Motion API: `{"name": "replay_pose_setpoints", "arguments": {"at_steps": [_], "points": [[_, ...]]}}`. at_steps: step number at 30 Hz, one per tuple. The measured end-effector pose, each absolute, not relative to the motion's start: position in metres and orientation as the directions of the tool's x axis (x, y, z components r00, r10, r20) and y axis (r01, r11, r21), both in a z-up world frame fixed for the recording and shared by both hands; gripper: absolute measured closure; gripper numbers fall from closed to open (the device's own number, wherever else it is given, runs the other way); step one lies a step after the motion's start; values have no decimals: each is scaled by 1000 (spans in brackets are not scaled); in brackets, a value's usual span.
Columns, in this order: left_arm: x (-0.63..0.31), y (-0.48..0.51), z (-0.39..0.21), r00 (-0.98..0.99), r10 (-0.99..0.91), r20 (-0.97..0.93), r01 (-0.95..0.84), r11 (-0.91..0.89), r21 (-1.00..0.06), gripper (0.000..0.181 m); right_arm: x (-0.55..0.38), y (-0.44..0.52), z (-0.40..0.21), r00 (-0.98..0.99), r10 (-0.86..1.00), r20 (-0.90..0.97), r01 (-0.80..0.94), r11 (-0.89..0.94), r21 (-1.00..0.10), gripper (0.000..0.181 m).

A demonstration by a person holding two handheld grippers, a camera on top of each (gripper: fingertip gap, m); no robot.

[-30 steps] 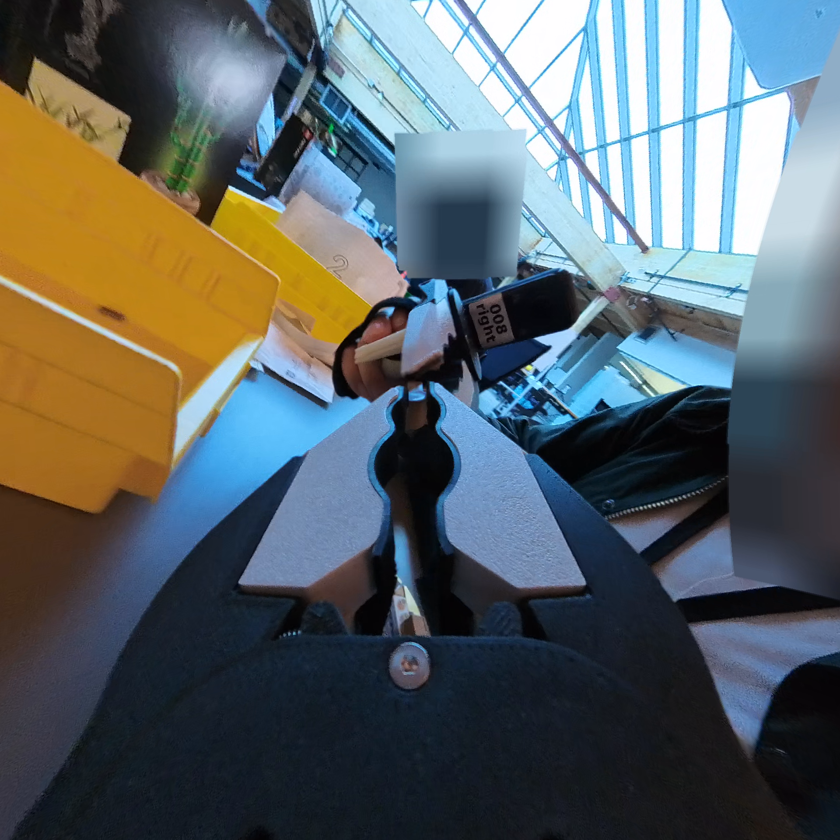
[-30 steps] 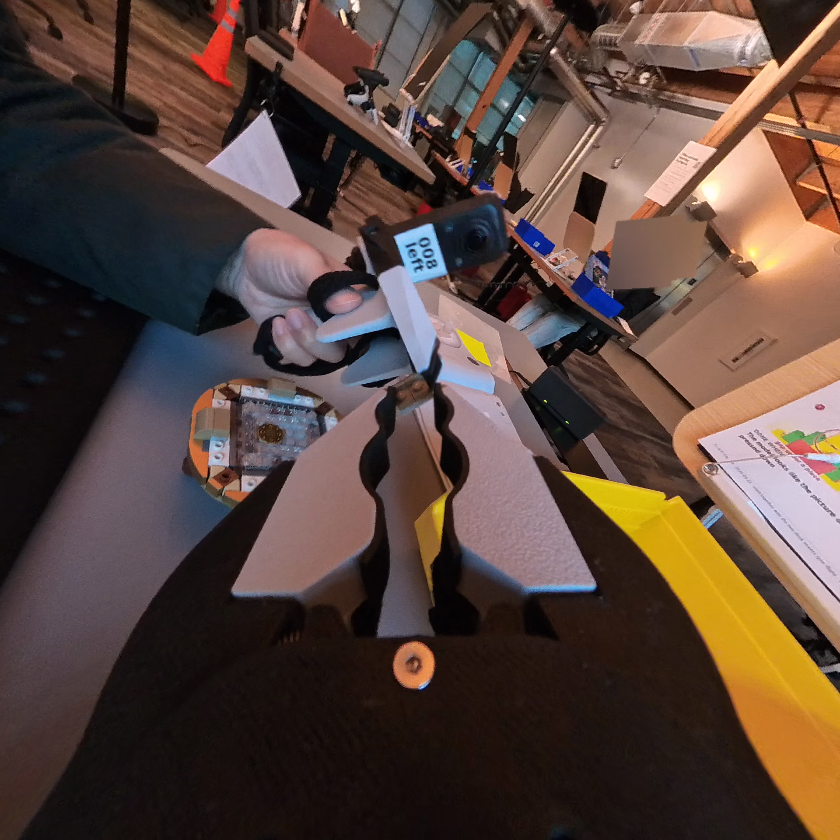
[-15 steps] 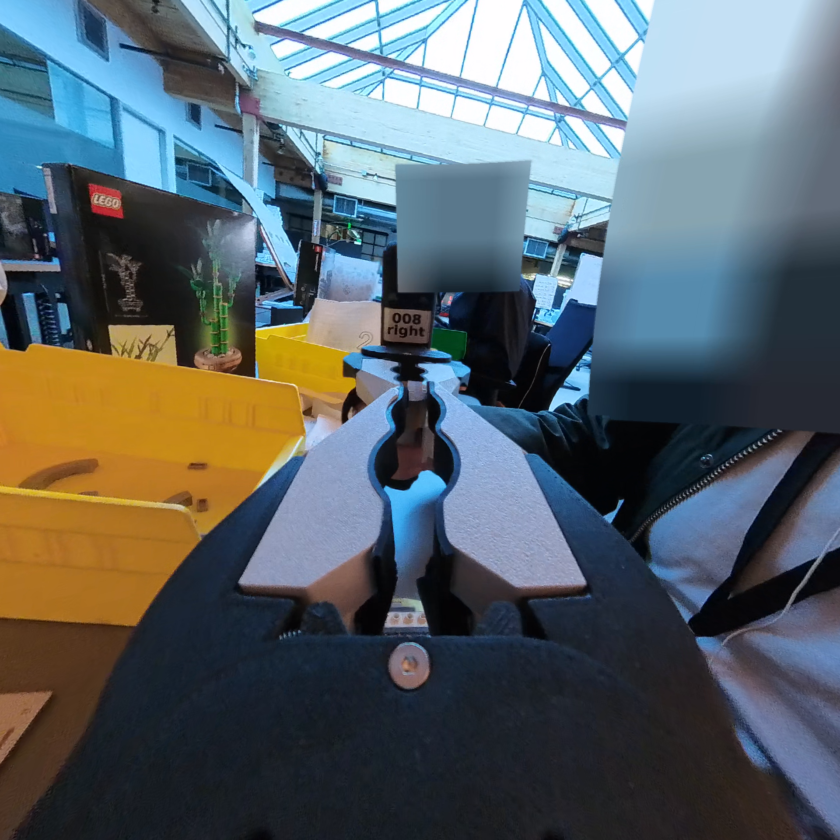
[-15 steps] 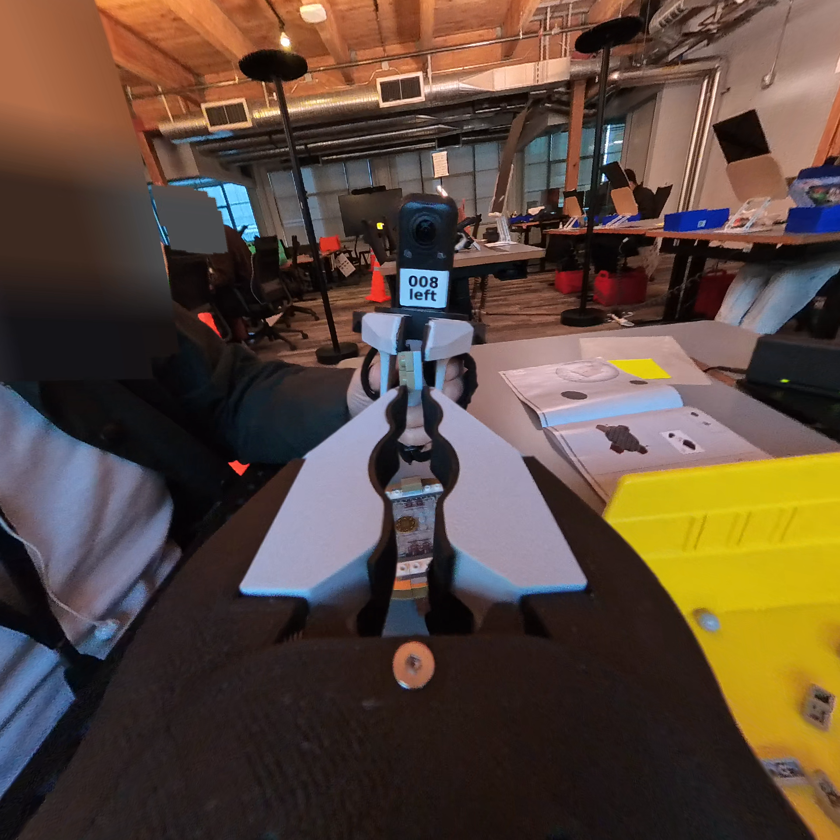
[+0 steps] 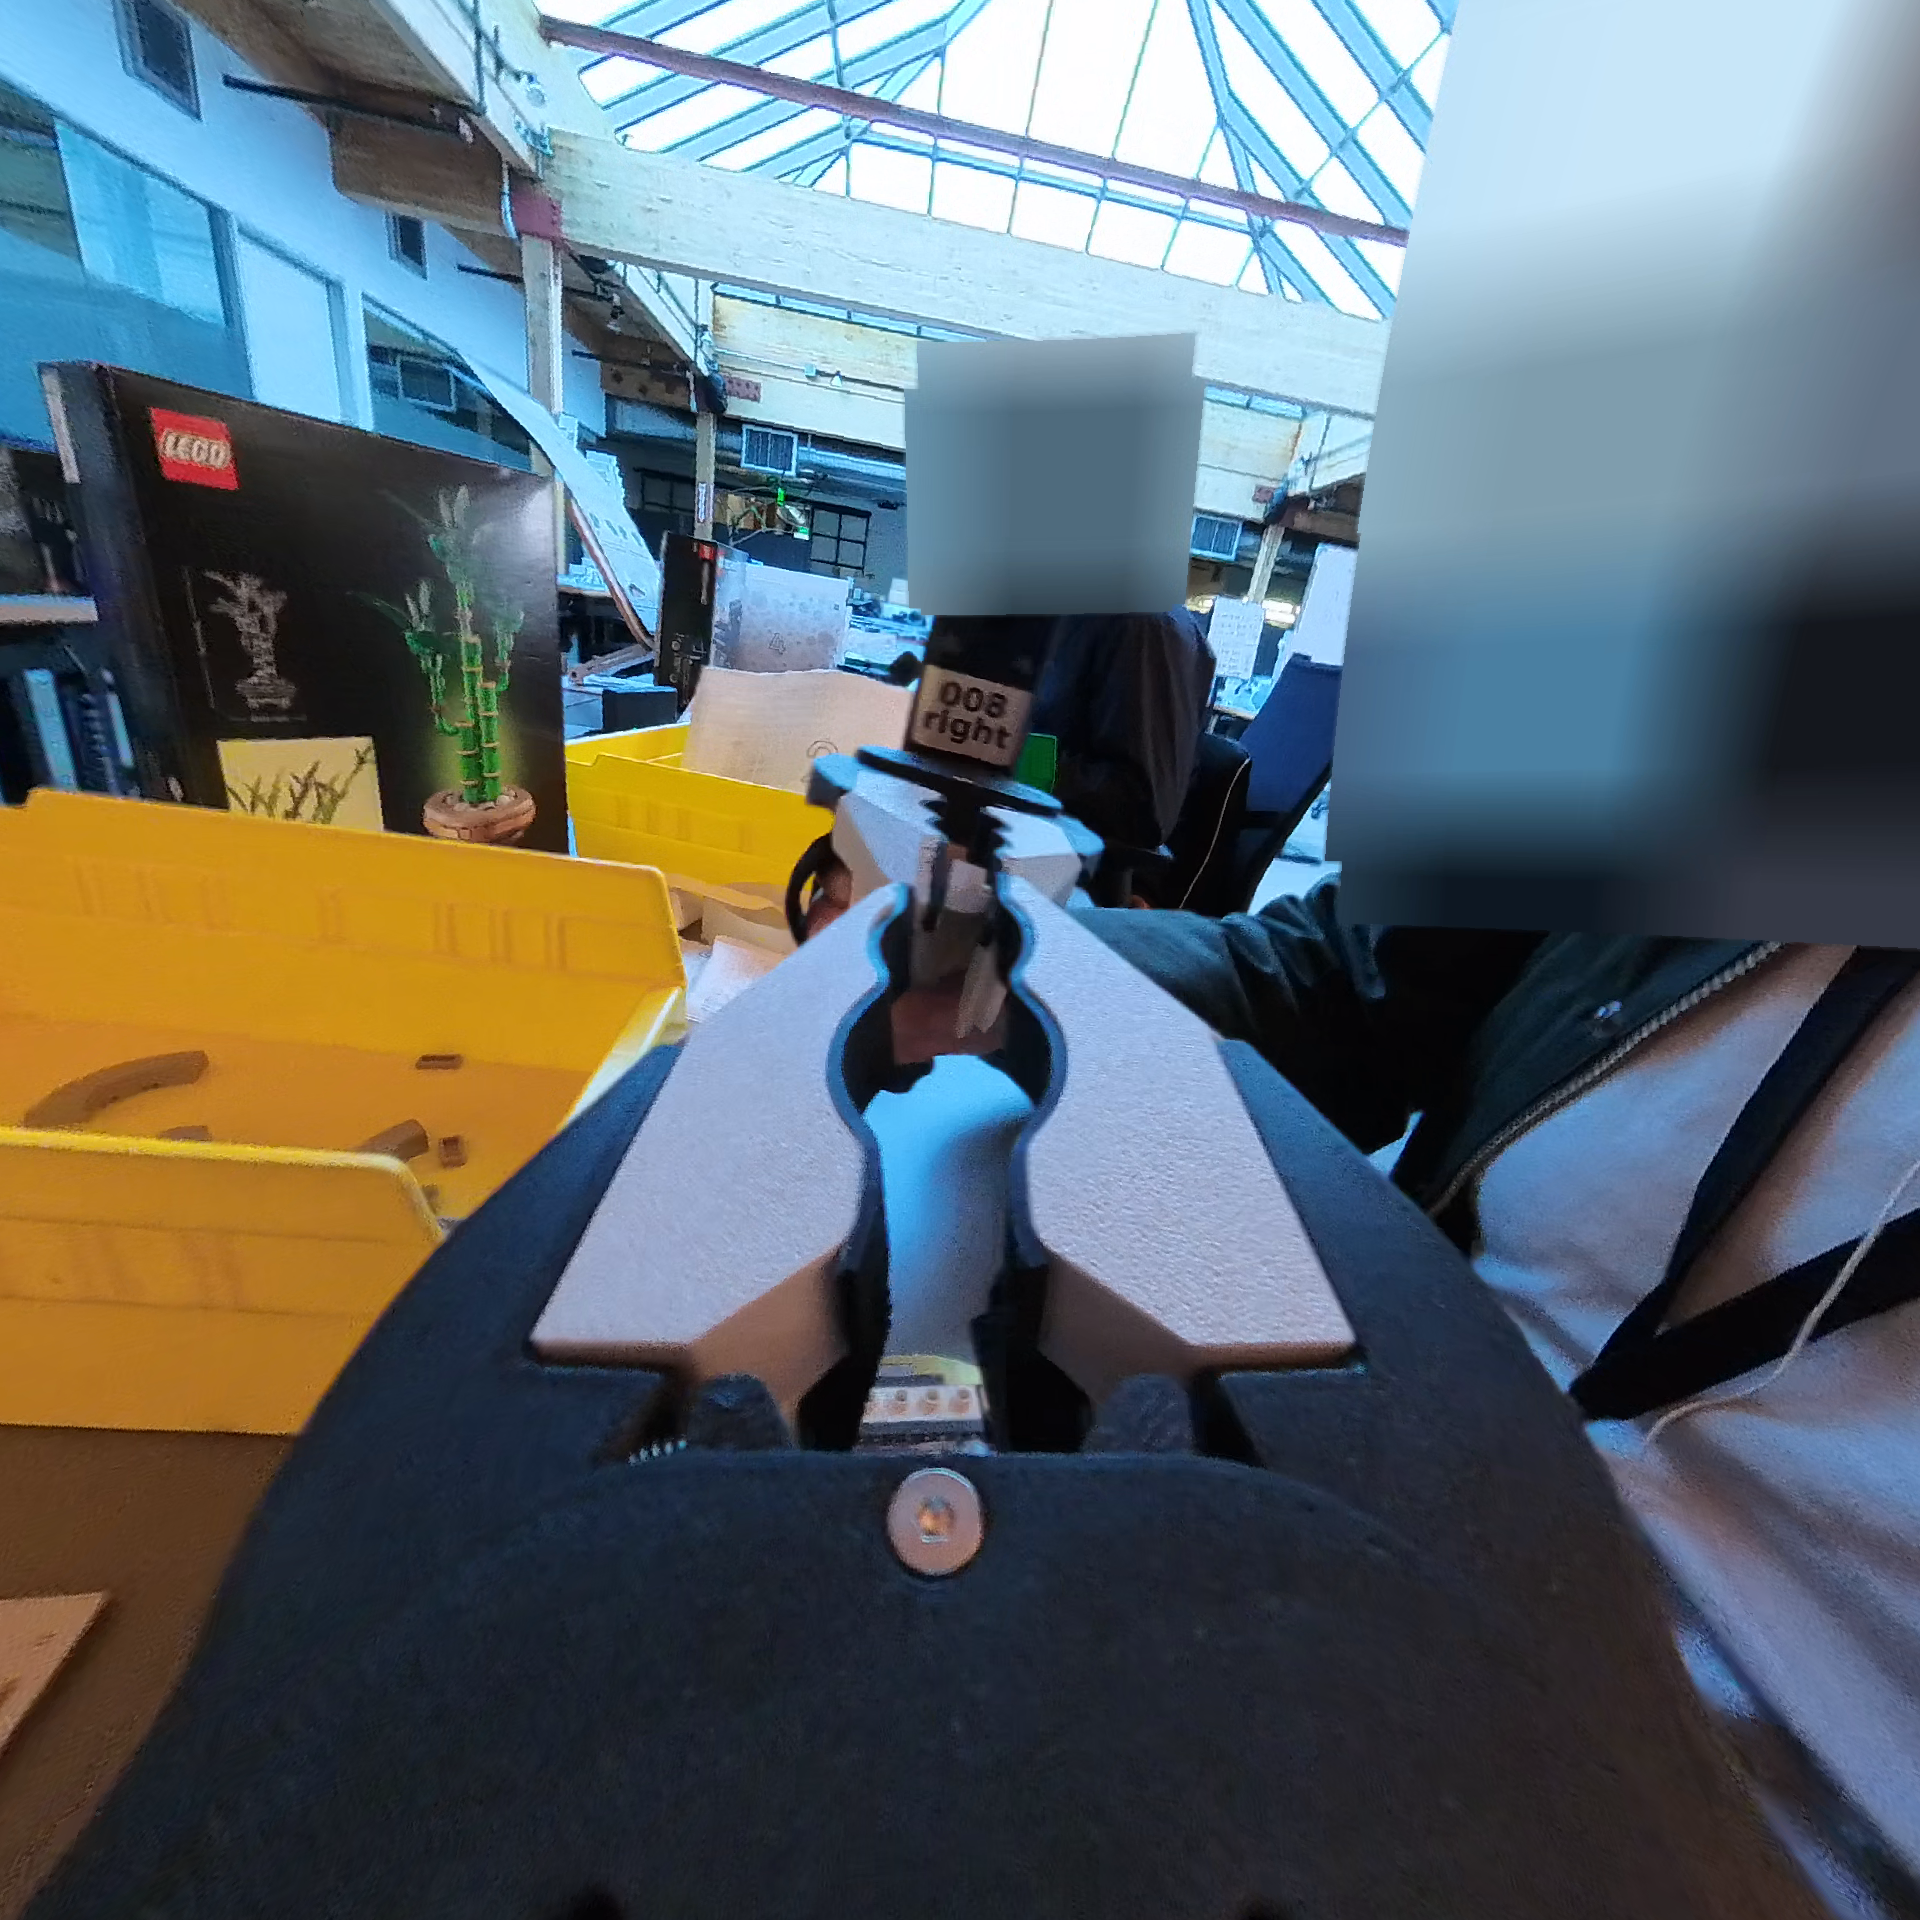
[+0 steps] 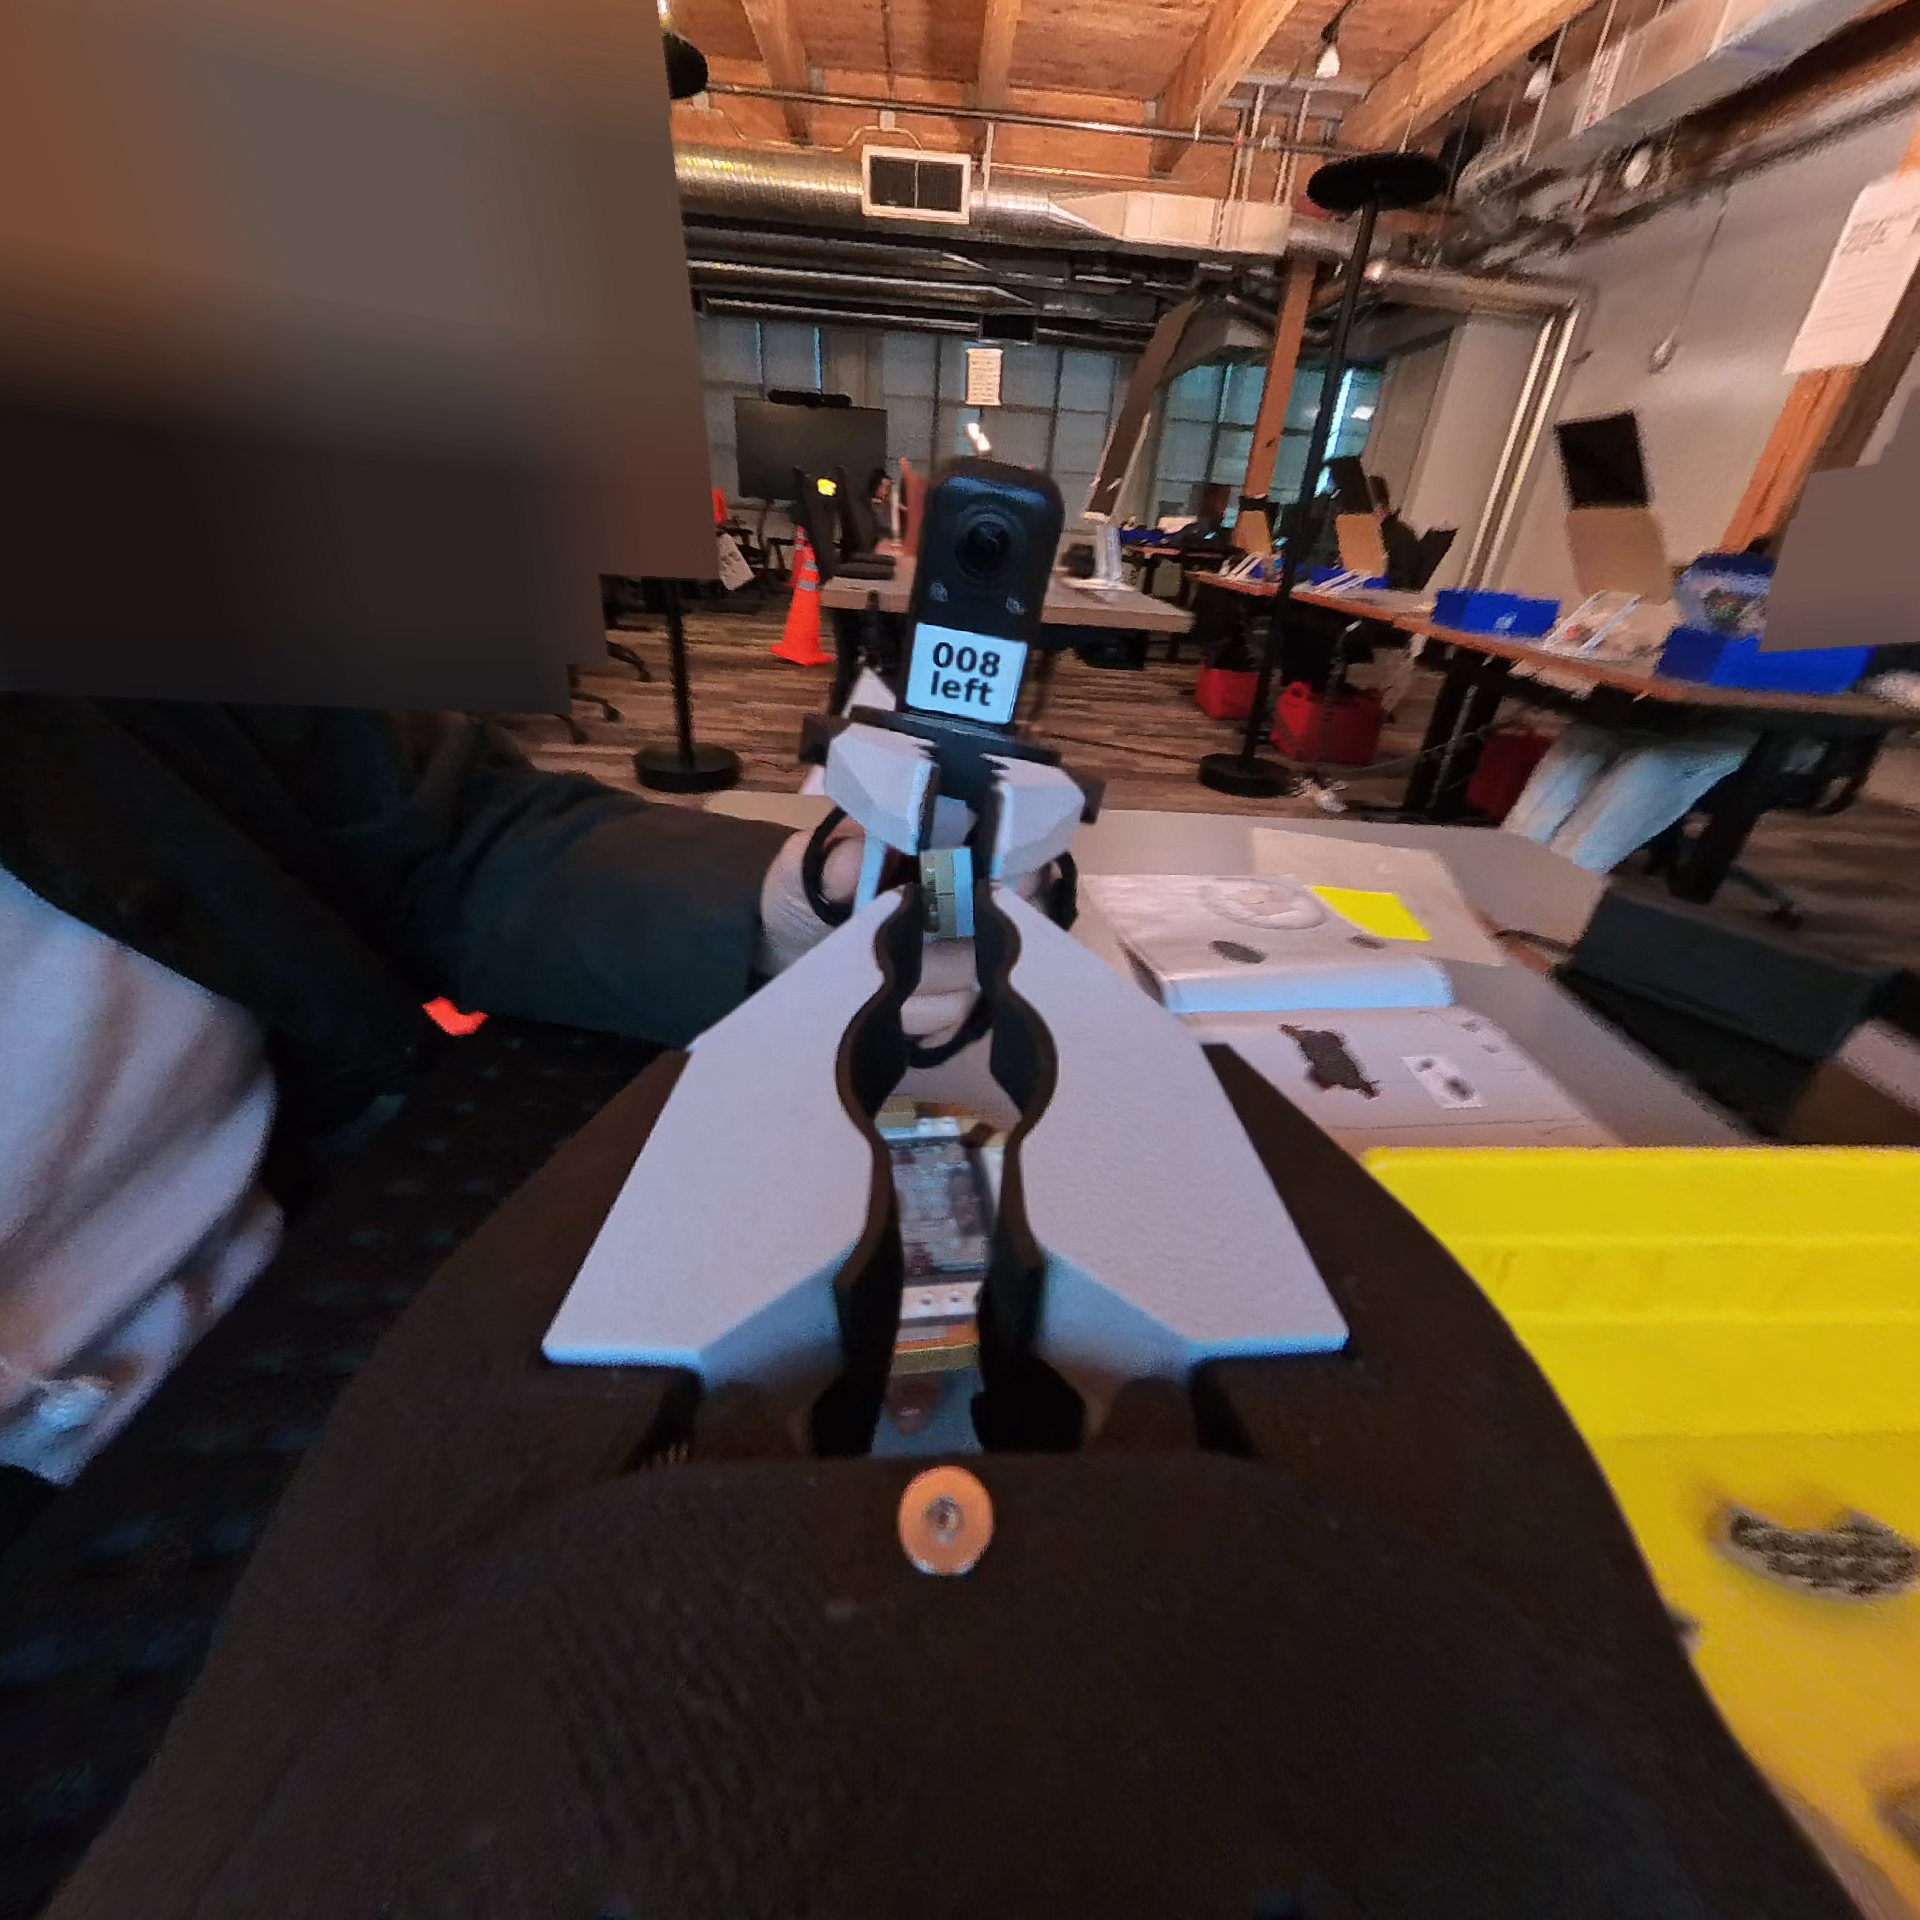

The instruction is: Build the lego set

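My left tongs [image 6: 948,883] pinch a small tan lego piece [image 6: 943,891], facing my nearly closed, seemingly empty right tongs [image 5: 951,914] for handover above the bench [image 6: 1538,1029]

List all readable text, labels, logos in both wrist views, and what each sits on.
I don't copy out writing; its bearers:
Black set box: red logo, top corner.
White sticker, camera above right tongs.
White sticker, camera above left tongs.
Open booklet: blurred.
Wall papers: too small.

Yellow bin [image 5: 312,956], black box [image 5: 312,603]
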State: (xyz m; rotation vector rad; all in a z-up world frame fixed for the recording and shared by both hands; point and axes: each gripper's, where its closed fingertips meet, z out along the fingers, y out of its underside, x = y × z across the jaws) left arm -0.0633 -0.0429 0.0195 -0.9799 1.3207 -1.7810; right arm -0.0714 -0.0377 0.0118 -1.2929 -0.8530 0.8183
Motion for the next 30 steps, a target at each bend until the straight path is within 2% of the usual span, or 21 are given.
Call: {"name": "replay_pose_setpoints", "arguments": {"at_steps": [2,6,9,11,14,22,25,26,27,30], "points": [[-61,-37,20,-481,-831,281,55,-348,-936,147,-71,-38,12,504,834,224,54,229,-972,174],[-62,-33,19,-596,-553,582,-138,-644,-753,142,-69,-36,11,547,643,536,279,463,-841,174],[-61,-41,14,-628,-433,647,-242,-681,-691,145,-73,-36,6,512,537,671,391,549,-738,174],[-61,-48,10,-636,-438,635,-260,-653,-711,159,-75,-37,4,494,502,709,421,576,-701,174],[-62,-50,10,-642,-454,618,-254,-634,-730,166,-75,-39,8,497,481,722,417,598,-685,174],[-66,-54,14,-666,-489,564,-214,-599,-772,168,-76,-45,14,505,502,702,364,614,-700,174],[-62,-47,9,-605,-622,498,-155,-521,-839,168,-74,-41,12,522,557,646,325,571,-754,172],[-60,-43,7,-568,-685,457,-126,-476,-870,168,-72,-41,12,529,596,605,288,544,-788,166],[-58,-38,5,-528,-745,407,-97,-424,-901,168,-70,-40,14,540,639,548,244,504,-828,156],[-56,-30,-2,-412,-884,222,-52,-220,-974,167,-61,-40,20,535,767,355,93,364,-927,154]]}}
